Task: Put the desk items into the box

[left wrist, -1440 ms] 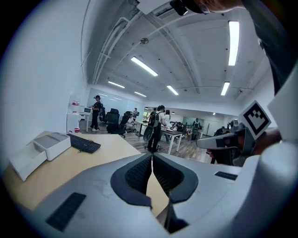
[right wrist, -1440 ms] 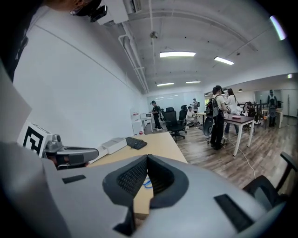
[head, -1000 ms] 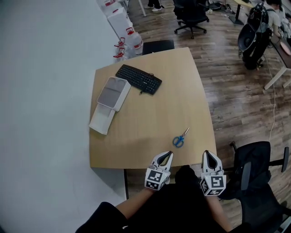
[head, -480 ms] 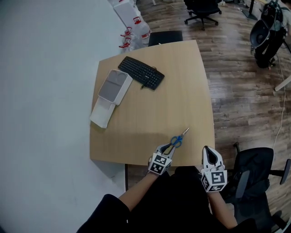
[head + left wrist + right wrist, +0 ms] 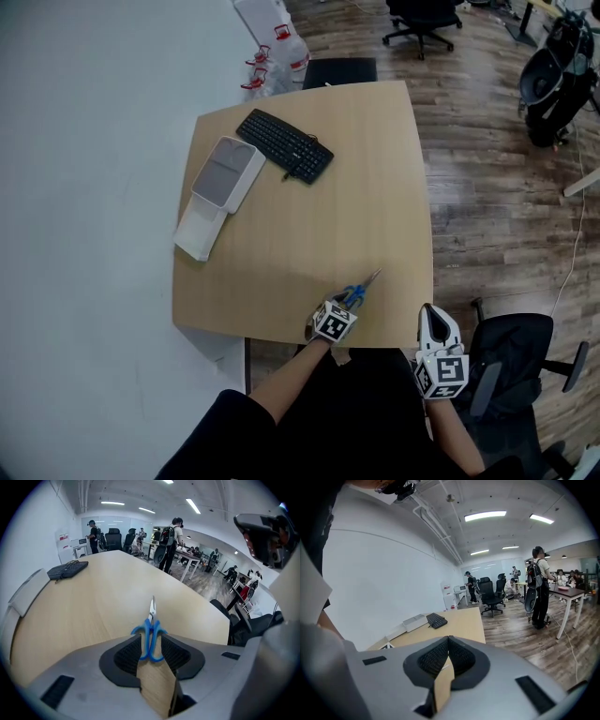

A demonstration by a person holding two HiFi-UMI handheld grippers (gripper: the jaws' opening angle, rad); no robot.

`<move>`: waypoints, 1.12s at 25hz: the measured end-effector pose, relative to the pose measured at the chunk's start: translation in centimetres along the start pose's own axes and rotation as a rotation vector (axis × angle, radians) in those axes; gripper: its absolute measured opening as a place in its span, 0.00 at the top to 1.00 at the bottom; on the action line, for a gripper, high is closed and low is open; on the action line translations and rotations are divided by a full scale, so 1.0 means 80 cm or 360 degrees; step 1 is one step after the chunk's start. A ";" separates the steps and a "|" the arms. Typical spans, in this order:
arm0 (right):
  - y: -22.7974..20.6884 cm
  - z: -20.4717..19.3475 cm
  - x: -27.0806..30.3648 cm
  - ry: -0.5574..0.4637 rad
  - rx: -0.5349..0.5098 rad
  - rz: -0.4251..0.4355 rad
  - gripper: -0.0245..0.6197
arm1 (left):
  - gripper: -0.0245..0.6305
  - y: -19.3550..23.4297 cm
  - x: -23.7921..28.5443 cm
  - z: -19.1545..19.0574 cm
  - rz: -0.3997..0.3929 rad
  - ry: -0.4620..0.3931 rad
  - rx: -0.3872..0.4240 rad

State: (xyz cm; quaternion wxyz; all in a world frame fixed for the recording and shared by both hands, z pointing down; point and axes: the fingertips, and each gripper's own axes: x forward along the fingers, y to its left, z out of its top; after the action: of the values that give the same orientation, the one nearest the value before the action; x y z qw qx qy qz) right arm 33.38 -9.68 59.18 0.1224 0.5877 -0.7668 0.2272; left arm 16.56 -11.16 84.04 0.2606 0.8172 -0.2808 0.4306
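Note:
Blue-handled scissors (image 5: 357,292) lie near the front edge of the wooden table (image 5: 309,225), blades pointing away from me. My left gripper (image 5: 344,304) is at their handles. In the left gripper view the jaws stand a narrow gap apart, and the scissors (image 5: 152,620) have both blue loops pressed between the pads (image 5: 129,656) of this gripper (image 5: 151,641). My right gripper (image 5: 429,316) hangs off the table's front right corner, shut and empty (image 5: 449,639). The open white box (image 5: 228,178) sits at the far left of the table, also seen as the box (image 5: 415,620).
A black keyboard (image 5: 284,157) lies at the back beside the box. A black office chair (image 5: 525,347) stands at my right, another chair (image 5: 339,70) behind the table. White water jugs (image 5: 272,23) are by the wall. People stand in the room beyond.
My left gripper has gone forward over the table edge to the scissors' handles, which now sit between its jaws. The right gripper has stayed put.

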 end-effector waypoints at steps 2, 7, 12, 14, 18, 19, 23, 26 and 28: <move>-0.003 0.000 -0.001 0.0011 -0.0002 0.0000 0.87 | 0.79 0.003 0.009 -0.007 0.0016 0.0044 -0.0012; -0.004 -0.001 0.007 0.0046 -0.0025 0.0007 0.87 | 0.80 0.008 0.020 -0.008 0.0067 0.0070 -0.0012; -0.002 0.005 0.016 0.0049 -0.0031 -0.0016 0.87 | 0.83 0.011 0.019 -0.008 0.0030 0.0056 -0.0049; 0.003 0.008 0.020 0.0047 -0.0036 -0.0022 0.87 | 0.84 0.013 0.016 -0.006 0.0005 0.0041 -0.0036; 0.023 0.011 0.028 0.0051 -0.0072 -0.0012 0.87 | 0.84 0.024 0.001 0.001 -0.0006 -0.0026 -0.0031; 0.030 0.012 0.031 0.0050 -0.0081 -0.0009 0.87 | 0.84 0.028 -0.004 0.003 -0.0007 -0.0049 -0.0035; 0.065 0.021 0.043 0.0031 -0.0118 -0.0008 0.87 | 0.84 0.053 -0.032 0.009 0.0000 -0.0133 -0.0041; 0.096 0.029 0.056 0.0015 -0.0135 -0.0009 0.87 | 0.84 0.082 -0.056 0.009 0.0018 -0.0176 -0.0043; 0.120 0.034 0.066 0.0004 -0.0141 -0.0005 0.87 | 0.84 0.105 -0.072 0.007 0.0030 -0.0200 -0.0052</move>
State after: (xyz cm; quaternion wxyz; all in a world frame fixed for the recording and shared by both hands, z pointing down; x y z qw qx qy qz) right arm 22.94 -13.53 57.26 0.1495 0.5826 -0.7751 0.1936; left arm 8.40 -16.13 80.42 0.2519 0.8355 -0.3113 0.3762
